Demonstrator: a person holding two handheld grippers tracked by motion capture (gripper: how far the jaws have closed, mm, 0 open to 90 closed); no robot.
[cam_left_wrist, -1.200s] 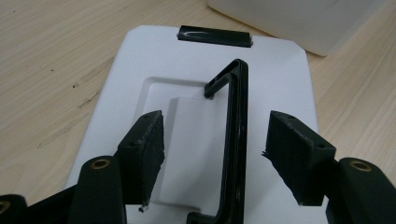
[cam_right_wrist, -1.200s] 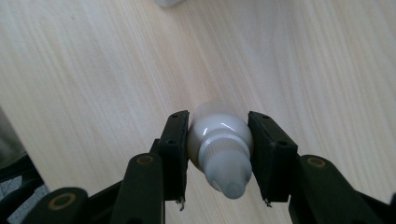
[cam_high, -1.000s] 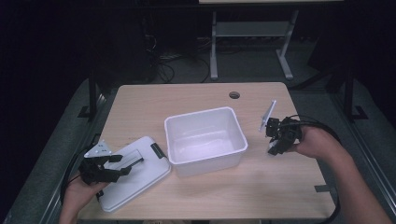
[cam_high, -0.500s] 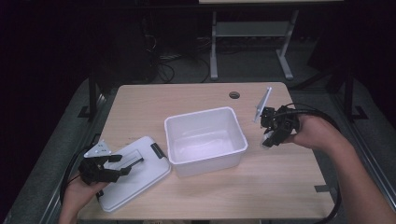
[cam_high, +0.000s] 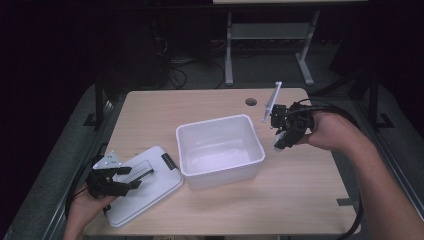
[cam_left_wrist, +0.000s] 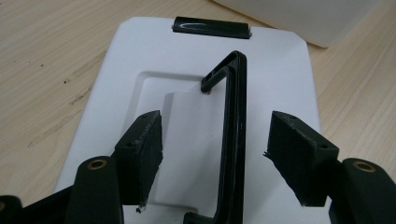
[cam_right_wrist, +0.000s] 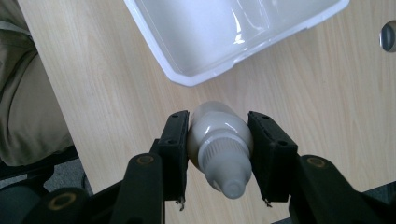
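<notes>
Holding a small white bottle, the right gripper has its jaws clamped on the bottle's body from both sides; in the right gripper view the ribbed cap and nozzle point toward the camera. In the high view this gripper sits above the right part of the table, just beside the right rim of the white bin, with the bottle's lower end showing below the jaws. The bottle is off the table surface and outside the bin.

White bin: open-topped, roughly centre of the table, interior pale and glossy; contents cannot be told from these views.

Left gripper: over the white lid, which lies flat on the table at front left, just beside the bin's left wall. Jaws stand apart. In the left gripper view the lid's black handle runs between the two pads, closer to the right pad, with a gap on each side, so no pad presses on it. A black latch sits at the lid's far edge.

A round grommet hole sits in the table top behind the bin.
</notes>
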